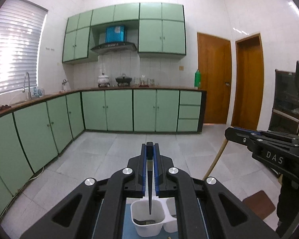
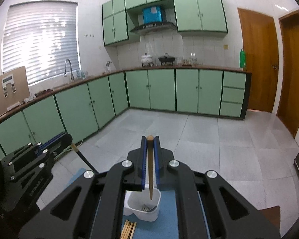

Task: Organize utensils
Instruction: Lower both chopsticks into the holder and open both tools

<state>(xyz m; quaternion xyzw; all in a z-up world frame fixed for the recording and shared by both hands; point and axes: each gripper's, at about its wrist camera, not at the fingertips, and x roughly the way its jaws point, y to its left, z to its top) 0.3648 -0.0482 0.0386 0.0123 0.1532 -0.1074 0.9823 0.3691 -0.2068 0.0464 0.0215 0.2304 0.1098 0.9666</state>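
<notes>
My left gripper (image 1: pixel 149 147) is shut on a black chopstick (image 1: pixel 149 195), whose thin tip hangs down over a white two-compartment container (image 1: pixel 138 228) on a blue mat. Something dark lies at the bottom of that compartment. My right gripper (image 2: pixel 150 139) is shut on a brown wooden chopstick (image 2: pixel 150 171), its tip pointing down above the same white container (image 2: pixel 133 215), which holds a metal utensil. Each gripper shows in the other's view: the right gripper (image 1: pixel 230 134) with its wooden stick, the left gripper (image 2: pixel 66 138) with its dark stick.
Several wooden chopsticks (image 2: pixel 128 229) lie on the blue mat (image 2: pixel 167 215) in front of the container. Beyond is a grey tiled floor, green kitchen cabinets (image 1: pixel 119 110) along the left and far walls, and two wooden doors (image 1: pixel 214 77) at the right.
</notes>
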